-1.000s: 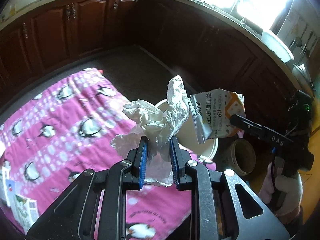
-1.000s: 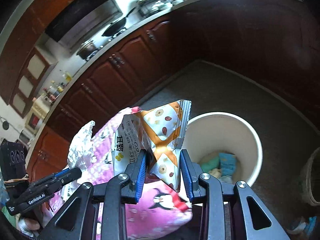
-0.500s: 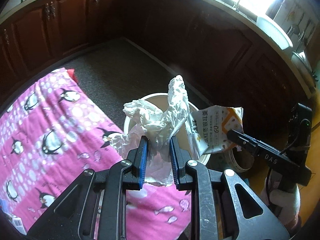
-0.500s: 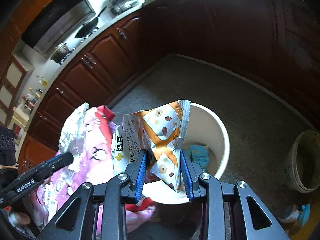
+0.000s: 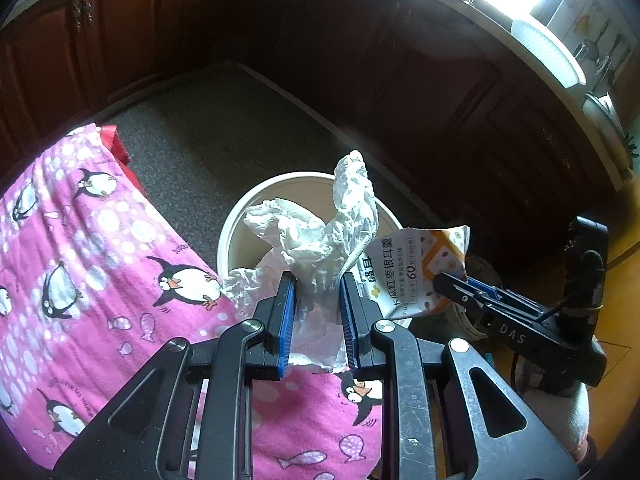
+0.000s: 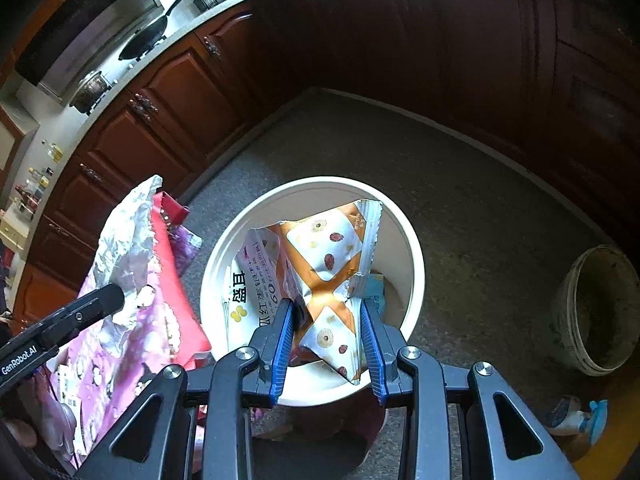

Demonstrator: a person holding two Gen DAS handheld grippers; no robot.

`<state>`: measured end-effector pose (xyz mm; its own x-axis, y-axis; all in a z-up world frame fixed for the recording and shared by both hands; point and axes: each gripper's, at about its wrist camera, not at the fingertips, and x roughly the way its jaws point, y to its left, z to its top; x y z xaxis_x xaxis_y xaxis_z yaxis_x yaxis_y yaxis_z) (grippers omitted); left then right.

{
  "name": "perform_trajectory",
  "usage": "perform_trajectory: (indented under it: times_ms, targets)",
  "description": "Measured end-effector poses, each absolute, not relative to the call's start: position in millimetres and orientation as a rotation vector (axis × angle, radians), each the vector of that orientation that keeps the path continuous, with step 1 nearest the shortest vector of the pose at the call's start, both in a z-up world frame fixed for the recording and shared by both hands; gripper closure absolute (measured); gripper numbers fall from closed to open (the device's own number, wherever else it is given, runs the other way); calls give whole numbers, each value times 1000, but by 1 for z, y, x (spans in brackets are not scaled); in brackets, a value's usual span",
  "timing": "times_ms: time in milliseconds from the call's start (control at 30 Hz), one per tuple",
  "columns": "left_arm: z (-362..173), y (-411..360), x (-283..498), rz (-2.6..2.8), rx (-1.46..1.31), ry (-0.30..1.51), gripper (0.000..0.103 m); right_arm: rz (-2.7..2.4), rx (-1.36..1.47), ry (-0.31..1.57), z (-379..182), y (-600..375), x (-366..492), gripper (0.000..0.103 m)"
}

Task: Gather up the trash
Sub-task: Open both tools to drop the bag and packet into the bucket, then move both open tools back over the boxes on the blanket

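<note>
Now the left gripper (image 5: 316, 300) squeezes a crumpled white plastic bag (image 5: 320, 232) between its blue pads. The bag sticks up and sits above the near edge of the white bin (image 5: 236, 220). The right gripper (image 6: 326, 328) pinches an orange and white snack packet (image 6: 320, 264). The packet hangs right over the open bin, which stands on the grey floor (image 6: 460, 200). Some blue trash (image 6: 376, 284) lies at the bottom of the bin. A pink penguin cloth (image 5: 100, 260) lies just beside the bin, on its left. A dirty grey bucket (image 6: 600, 308) stands apart on the right. Dark brown cupboards (image 6: 180, 92) go around the room.
</note>
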<state>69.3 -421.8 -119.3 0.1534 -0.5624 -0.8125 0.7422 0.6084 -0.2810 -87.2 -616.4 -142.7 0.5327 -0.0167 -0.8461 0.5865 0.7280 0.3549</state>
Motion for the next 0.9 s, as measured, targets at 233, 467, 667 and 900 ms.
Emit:
perform_trajectory:
  times_ms: [233, 467, 667, 900]
  targets:
    - [-125, -423, 76, -939, 187, 1083, 63, -421, 694, 993, -157, -617, -79, 54]
    - [-127, -419, 73, -935, 187, 1084, 52, -408, 708, 1014, -162, -612, -83, 54]
    - [-121, -407, 63, -931, 192, 1065, 52, -396, 708, 1008, -157, -609, -86, 54]
    - [-106, -392, 51, -908, 214, 1028, 52, -365, 683, 982, -138, -596, -82, 51]
